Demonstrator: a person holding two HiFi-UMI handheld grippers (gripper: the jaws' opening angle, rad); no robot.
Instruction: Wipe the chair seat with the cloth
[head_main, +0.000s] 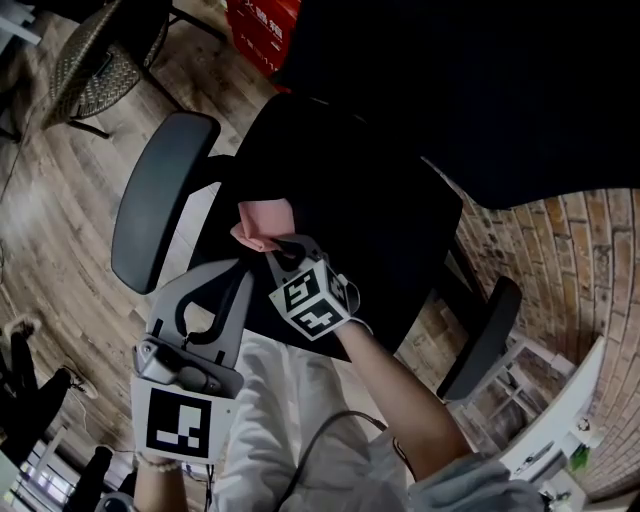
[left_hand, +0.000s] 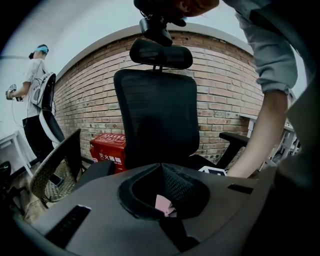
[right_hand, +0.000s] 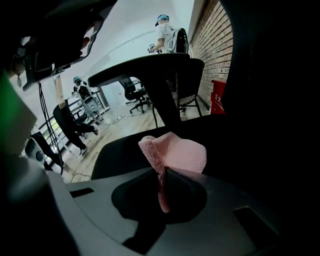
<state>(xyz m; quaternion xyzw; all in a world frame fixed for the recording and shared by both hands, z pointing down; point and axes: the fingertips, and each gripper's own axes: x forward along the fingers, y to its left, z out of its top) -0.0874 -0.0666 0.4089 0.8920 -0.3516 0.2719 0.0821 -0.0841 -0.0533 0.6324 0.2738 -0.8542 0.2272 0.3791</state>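
My right tool (head_main: 287, 250) is clamped on the pink cloth (head_main: 262, 222). Its jaws are pressed together on a fold, with one bunch standing up above them and a strip hanging down along the seam. The cloth sits left of centre in the head view, over the near-left edge of the black chair seat (head_main: 360, 190). I cannot tell whether it touches the seat.

My left tool (head_main: 246, 264) comes in from the lower left, its tip just beside the right one. Its jaws are closed too, and a small pink corner of the cloth shows low in their seam, so both tools have hold of it.

One grey armrest (head_main: 160, 195) lies left of the cloth, and the other armrest (head_main: 482, 335) is at the lower right. In the left gripper view the mesh backrest (left_hand: 157, 112) and headrest (left_hand: 161, 53) stand straight ahead against a brick wall (left_hand: 227, 85). A red box (left_hand: 109, 151) is on the floor left of them, and a wicker chair (left_hand: 52, 170) is further left.
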